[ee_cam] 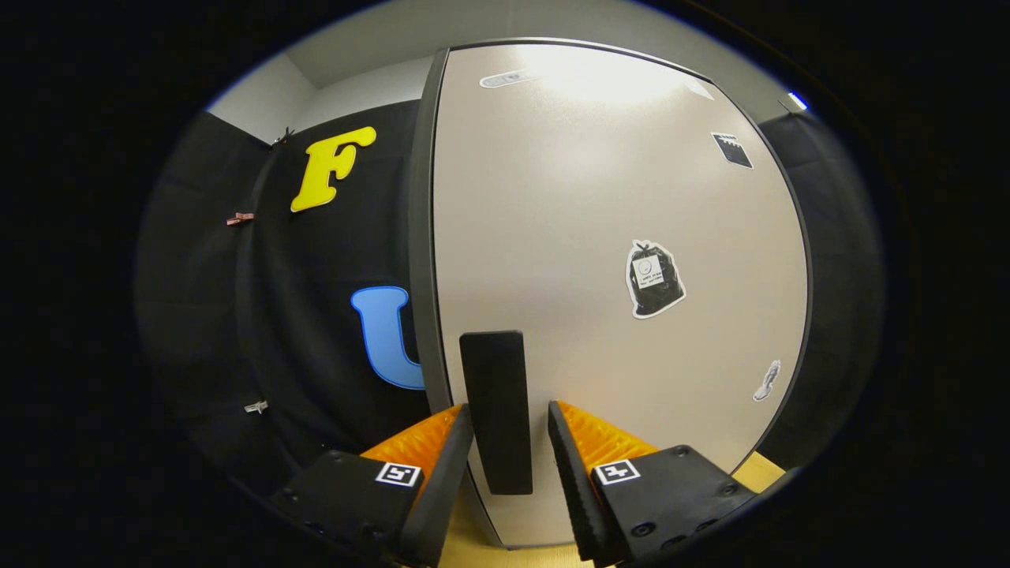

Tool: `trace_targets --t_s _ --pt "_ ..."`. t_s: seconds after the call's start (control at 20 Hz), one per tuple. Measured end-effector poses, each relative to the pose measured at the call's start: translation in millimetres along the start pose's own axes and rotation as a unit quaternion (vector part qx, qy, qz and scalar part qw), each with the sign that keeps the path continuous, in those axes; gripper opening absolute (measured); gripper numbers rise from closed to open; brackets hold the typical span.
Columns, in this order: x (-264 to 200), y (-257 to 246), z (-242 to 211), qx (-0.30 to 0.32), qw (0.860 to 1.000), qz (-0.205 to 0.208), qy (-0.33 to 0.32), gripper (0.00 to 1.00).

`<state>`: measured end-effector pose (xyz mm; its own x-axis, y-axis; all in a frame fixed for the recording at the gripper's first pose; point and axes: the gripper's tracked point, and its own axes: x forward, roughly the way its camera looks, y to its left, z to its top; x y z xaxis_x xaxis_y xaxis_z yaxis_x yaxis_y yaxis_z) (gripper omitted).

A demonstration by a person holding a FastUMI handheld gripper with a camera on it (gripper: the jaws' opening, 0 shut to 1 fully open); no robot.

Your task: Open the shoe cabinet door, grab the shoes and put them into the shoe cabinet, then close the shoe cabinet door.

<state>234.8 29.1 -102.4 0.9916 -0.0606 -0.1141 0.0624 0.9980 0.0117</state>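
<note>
Between the gripper's (510,454) two fingers stands the dark upright handle (495,410) of the shoe cabinet door (600,237). The fingers are spread, one on each side of the handle; a thin gap shows between the handle and the right finger, and I cannot tell whether the left one touches. Nothing is pinched yet, by my reading.

Behind the handle the pale door looks shut or nearly so, its dark edge (424,237) running up just left of the handle. Farther right of the handle there are stickers on the door, the nearest a black bag-shaped one (653,278).

To do this step well, I would close the fingers squarely on the handle's two long sides, around its middle rather than its tip, and keep them level so it cannot slip out. Since the handle sits next to that free edge, the pull should probably follow an arc about the far side. Yanking straight back could twist the grip loose.

No shoes are to be seen from this angle.
</note>
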Motion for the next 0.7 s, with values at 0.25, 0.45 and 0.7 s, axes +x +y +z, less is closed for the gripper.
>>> trace_targets --t_s 0.25,0.45,0.7 --pt "2 5 2 -0.010 1.000 0.003 -0.008 0.44" --pt "2 5 0 -0.018 1.000 -0.008 -0.003 0.37" --pt "-1 4 -1 -0.011 1.000 -0.003 0.007 0.28"
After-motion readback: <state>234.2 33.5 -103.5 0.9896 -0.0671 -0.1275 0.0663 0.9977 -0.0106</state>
